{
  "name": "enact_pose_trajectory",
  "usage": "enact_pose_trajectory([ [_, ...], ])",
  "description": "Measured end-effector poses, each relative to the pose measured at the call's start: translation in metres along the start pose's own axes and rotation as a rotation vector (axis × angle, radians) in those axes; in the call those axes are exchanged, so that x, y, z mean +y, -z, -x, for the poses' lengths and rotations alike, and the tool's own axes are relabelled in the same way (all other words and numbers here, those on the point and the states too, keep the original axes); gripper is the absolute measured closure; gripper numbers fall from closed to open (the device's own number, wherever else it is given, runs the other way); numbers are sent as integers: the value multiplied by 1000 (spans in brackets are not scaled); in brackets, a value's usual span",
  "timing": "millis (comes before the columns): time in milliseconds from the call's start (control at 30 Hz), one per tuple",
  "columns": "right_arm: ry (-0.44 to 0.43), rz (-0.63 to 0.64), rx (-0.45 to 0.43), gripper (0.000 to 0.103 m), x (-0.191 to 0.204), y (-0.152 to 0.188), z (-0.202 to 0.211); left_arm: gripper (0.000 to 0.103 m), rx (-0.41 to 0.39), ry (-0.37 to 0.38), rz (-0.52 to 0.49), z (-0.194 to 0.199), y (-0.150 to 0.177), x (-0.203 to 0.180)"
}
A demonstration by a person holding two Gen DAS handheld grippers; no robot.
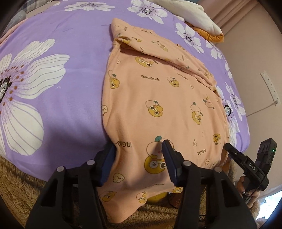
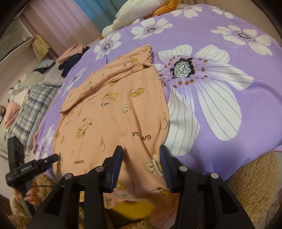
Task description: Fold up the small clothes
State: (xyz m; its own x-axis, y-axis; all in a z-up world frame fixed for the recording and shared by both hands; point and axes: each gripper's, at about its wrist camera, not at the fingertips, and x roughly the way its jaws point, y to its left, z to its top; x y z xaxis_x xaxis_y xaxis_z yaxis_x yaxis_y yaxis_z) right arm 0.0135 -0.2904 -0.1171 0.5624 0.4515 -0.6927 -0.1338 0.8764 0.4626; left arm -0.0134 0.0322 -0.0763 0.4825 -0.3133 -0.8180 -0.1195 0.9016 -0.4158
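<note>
A small peach shirt point(image 1: 158, 98) with yellow duck prints and "GAGAGA" lettering lies on the purple flowered bedsheet point(image 1: 61, 91). Both sleeves are folded in across its far part. Its near hem hangs over the bed edge. My left gripper point(image 1: 139, 147) is open, its jaws straddling the hem's left corner. My right gripper point(image 2: 141, 152) is open, its jaws straddling the hem's right corner by the side seam and white tag point(image 2: 156, 163). The shirt also shows in the right wrist view point(image 2: 112, 112). The right gripper also shows in the left wrist view point(image 1: 229, 146), and the left one in the right wrist view point(image 2: 54, 156).
A brown fluffy blanket point(image 1: 15, 178) hangs below the bed edge. A white and orange plush point(image 1: 199, 15) lies at the far side of the bed. A pile of folded clothes point(image 2: 40, 82) lies at the left in the right wrist view. A wall socket point(image 1: 270, 88) is at right.
</note>
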Motion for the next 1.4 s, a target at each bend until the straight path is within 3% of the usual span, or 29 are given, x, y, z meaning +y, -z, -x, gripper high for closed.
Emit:
enact_pose_trajectory([
  [200, -51, -38, -4, 75, -6, 2, -3, 66, 8, -2, -14, -3, 0, -3],
  [367, -67, -34, 1, 86, -3, 1, -3, 88, 21, 15, -17, -5, -2, -5],
  [467, -76, -27, -5, 90, 0, 0, -1, 94, 14, 8, -12, -2, -4, -6],
  [733, -218, -38, -63, 91, 10, -16, 18, 96, -53, 19, -38, 19, -10, -19],
  [933, -233, 23, -145, 91, 28, -41, 30, 96, -139, 37, -60, 41, -31, -29],
  [1133, -244, 47, -212, 91, 34, -68, 33, 96, -211, 4, -71, 51, -57, -29],
  [1400, -178, 58, -227, 91, 35, -96, 12, 95, -219, -32, -58, 30, -89, -20],
])
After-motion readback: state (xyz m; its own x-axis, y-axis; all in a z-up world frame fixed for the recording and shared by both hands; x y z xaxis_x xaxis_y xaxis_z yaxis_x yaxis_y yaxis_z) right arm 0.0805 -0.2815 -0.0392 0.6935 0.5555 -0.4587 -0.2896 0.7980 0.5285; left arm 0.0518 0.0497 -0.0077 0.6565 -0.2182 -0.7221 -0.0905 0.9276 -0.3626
